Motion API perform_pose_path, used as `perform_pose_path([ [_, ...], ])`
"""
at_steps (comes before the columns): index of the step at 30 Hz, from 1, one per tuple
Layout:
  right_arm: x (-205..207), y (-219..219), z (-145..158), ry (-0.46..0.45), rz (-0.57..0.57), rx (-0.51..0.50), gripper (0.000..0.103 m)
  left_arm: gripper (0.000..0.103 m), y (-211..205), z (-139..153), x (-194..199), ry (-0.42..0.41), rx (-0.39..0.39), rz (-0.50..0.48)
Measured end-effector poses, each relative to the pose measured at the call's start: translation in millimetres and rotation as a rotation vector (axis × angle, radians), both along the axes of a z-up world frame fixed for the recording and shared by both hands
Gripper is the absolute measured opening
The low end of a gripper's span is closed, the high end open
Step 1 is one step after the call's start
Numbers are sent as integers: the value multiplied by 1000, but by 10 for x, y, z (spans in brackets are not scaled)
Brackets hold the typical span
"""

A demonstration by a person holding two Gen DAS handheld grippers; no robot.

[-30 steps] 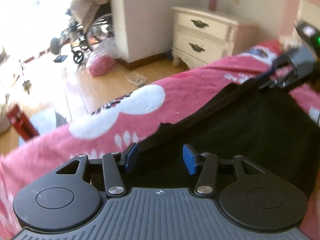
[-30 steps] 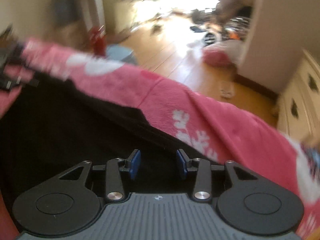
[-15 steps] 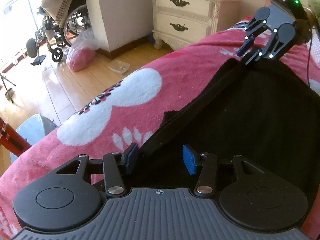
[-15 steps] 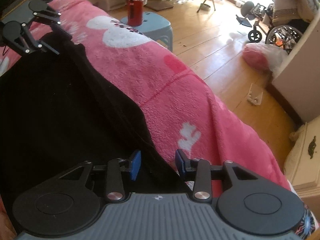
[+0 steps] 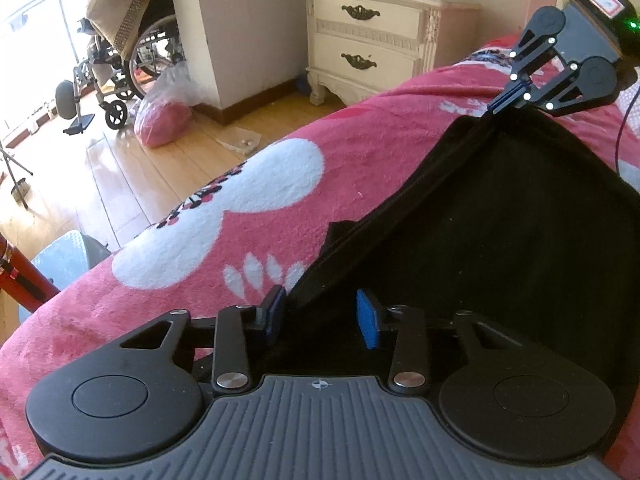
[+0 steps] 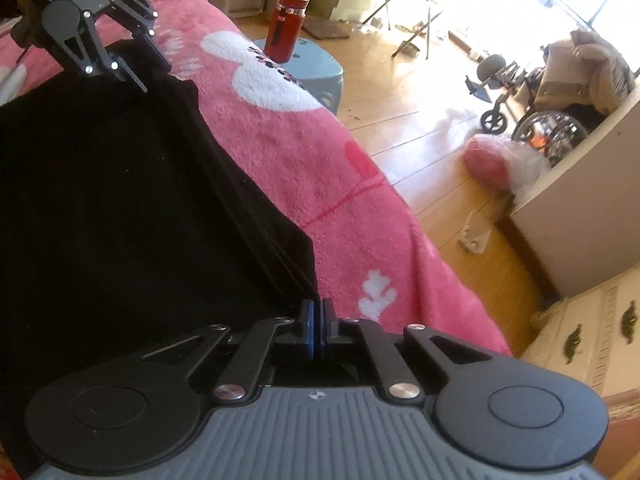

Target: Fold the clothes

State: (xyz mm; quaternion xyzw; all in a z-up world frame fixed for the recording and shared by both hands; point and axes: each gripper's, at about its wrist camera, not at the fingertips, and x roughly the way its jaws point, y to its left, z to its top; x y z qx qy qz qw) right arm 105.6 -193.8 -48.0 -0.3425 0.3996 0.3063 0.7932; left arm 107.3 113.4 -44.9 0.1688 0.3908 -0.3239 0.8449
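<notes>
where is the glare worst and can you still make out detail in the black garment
Left wrist view: window glare washes out the upper left behind the wheelchair; right wrist view: upper right blown out. The black garment reads as near-featureless dark in both, only its edge seams showing.

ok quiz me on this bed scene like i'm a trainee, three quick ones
1. True or false: the right gripper is shut on a corner of the black fabric garment.
2. What does the garment lie on? A) a pink fleece blanket with white patterns B) bare wooden floorboards C) the top of a cream nightstand
3. Fill in: the red cylindrical bottle stands on a round blue ____.

Key: 1 true; 2 A; 3 stool.
</notes>
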Motion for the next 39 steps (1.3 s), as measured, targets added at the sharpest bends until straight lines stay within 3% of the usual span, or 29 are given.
perform_pose_path([
  [9, -82, 72, 13, -77, -15, -15, 1, 17, -13, 74, -48, -39, -29, 1],
  [17, -103, 121, 35, -132, -19, -18, 0, 13, -25, 54, -67, -50, 6, 12],
  [22, -80, 155, -10, -145, -20, -22, 0, 1, 10, 83, -83, -57, -1, 26],
  [25, -93, 154, 14, -158, -27, -9, 0, 0, 59, 127, -93, -52, -15, 43],
  [33, -21, 105, -57, -106, -56, -2, 1, 3, 86, 88, -84, -30, 23, 42],
  [35, 30, 74, -54, -77, -71, 11, 2, 9, 88, 89, -54, -31, 23, 40],
  [37, 79, 32, -34, -48, -85, 31, 4, 27, 93, 113, -32, -39, 15, 32],
  [39, 123, -28, 18, -19, -95, 66, 10, 33, 73, 129, 1, -51, 14, 12],
])
